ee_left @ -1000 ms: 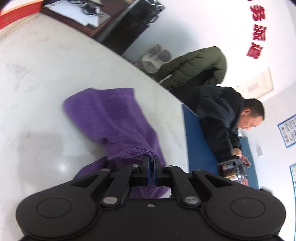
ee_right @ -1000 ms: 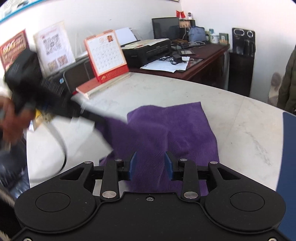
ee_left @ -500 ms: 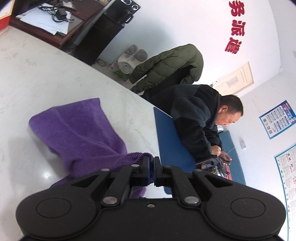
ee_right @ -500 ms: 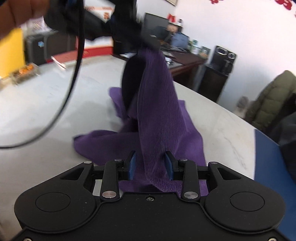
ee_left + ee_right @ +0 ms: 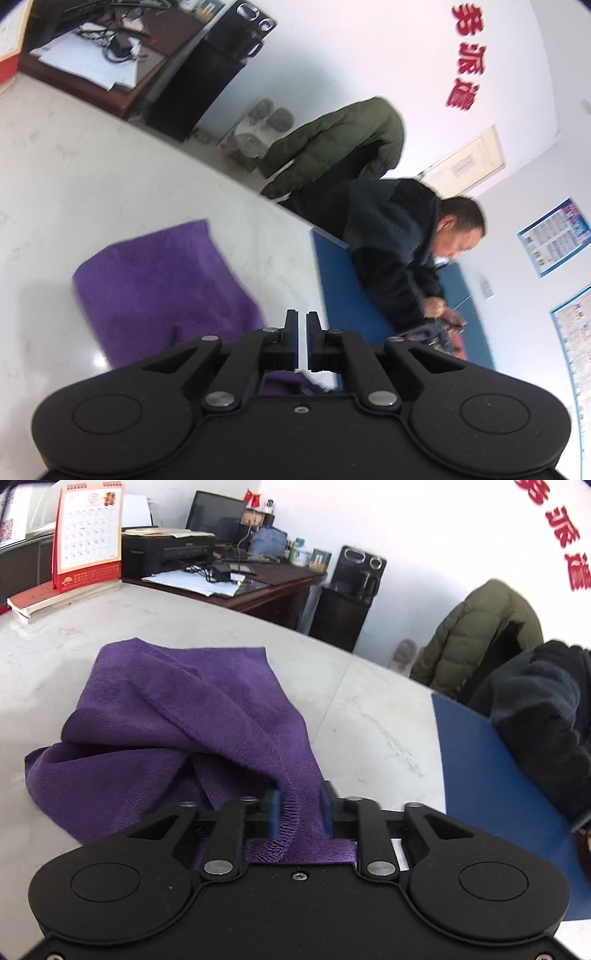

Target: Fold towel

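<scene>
A purple towel (image 5: 159, 280) lies rumpled on the white marble table (image 5: 74, 166). My left gripper (image 5: 302, 317) hovers over the towel's near end, its jaws shut to a thin slit with only bare table showing through it. In the right wrist view the towel (image 5: 177, 709) rises from a loose heap to my right gripper (image 5: 300, 797). Its jaws are closing, and a bunched strip of the towel's hemmed edge fills the gap between the blue pads (image 5: 274, 812), touching both.
A blue mat (image 5: 480, 775) covers the table's right side, where a person in a dark fleece (image 5: 399, 236) bends over it. A red desk calendar (image 5: 88, 535) and books stand at the far left. A green jacket (image 5: 332, 144) hangs on a chair behind.
The towel has left my left gripper's fingers and dropped onto the table. My right gripper's jaws have narrowed onto the hanging edge. The left gripper has gone from the right wrist view.
</scene>
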Available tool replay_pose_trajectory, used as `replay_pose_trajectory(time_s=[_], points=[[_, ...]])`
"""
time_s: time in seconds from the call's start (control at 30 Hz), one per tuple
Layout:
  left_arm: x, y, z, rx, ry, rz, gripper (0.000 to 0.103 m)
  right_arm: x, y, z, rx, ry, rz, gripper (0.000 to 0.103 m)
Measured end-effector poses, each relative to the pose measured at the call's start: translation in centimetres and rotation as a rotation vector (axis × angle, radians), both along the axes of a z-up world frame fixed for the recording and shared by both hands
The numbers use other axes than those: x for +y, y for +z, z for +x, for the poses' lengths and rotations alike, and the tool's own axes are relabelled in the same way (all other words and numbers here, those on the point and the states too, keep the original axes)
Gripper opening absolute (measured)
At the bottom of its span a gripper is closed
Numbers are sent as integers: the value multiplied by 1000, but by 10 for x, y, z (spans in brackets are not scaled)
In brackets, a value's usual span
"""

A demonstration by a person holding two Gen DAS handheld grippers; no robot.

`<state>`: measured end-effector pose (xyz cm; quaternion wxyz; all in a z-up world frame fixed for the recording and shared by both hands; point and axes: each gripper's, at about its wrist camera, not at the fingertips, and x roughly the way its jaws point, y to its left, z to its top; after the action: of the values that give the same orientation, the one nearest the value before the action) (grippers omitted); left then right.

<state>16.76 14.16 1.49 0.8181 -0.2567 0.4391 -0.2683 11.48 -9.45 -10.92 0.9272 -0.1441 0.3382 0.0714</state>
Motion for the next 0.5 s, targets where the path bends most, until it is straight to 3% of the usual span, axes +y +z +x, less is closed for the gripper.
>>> replay_pose_trajectory(time_s=[0.07,0.13,0.2,0.33,0.5], points=[[-2,-10,-7,-35,-15,105,6,-4,1,-1,9,14,21,12],[-9,-21,-16,-119,-48,275,11,-10,2,-1,25,18,69,12],[-20,-35,-25,-210,-135,460,17,-17,3,-1,50,17,116,12],[-47,-61,-38,-394,-359,721,20,-29,7,1,89,19,160,12],[-71,-88,-33,-598,-548,898,25,-34,12,9,123,36,180,12]])
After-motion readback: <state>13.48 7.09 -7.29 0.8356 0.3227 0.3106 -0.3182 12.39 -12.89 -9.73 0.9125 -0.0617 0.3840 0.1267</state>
